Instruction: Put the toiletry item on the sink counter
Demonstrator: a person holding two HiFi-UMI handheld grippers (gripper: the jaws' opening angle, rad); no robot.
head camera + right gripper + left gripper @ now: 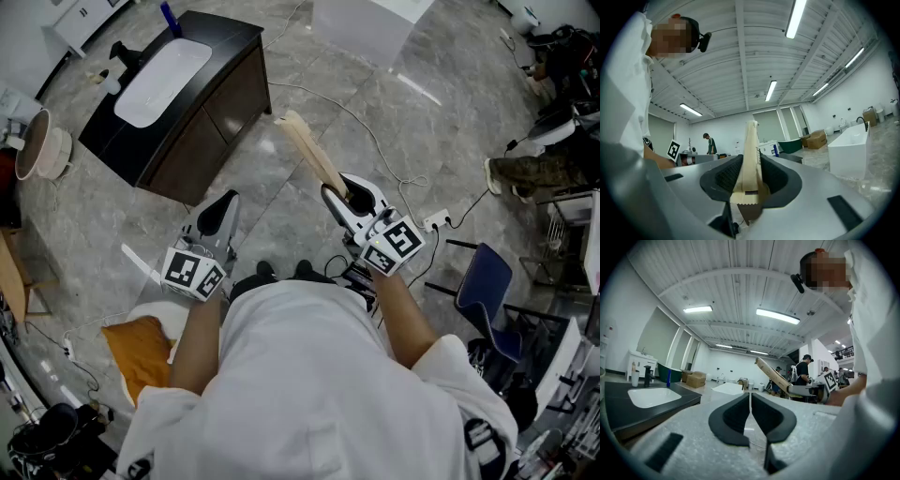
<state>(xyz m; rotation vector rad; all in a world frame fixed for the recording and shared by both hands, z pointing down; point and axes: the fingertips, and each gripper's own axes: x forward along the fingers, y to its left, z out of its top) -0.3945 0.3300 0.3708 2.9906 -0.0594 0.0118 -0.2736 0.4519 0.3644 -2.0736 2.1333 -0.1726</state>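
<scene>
We hold the tube [309, 150] clamped near its crimped end in the right gripper [339, 192], with most of its length sticking out past the jaws. The left gripper [217, 214] has its 2 jaws together on nothing. The sink counter [234, 42] stands well apart, up and to the left. With so little of the tube gripped, it could pivot or slip out as we walk. The cable [375, 136] on the floor could catch a foot, and a careless release could drop the tube into the basin [161, 80] rather than onto the dark top.
</scene>
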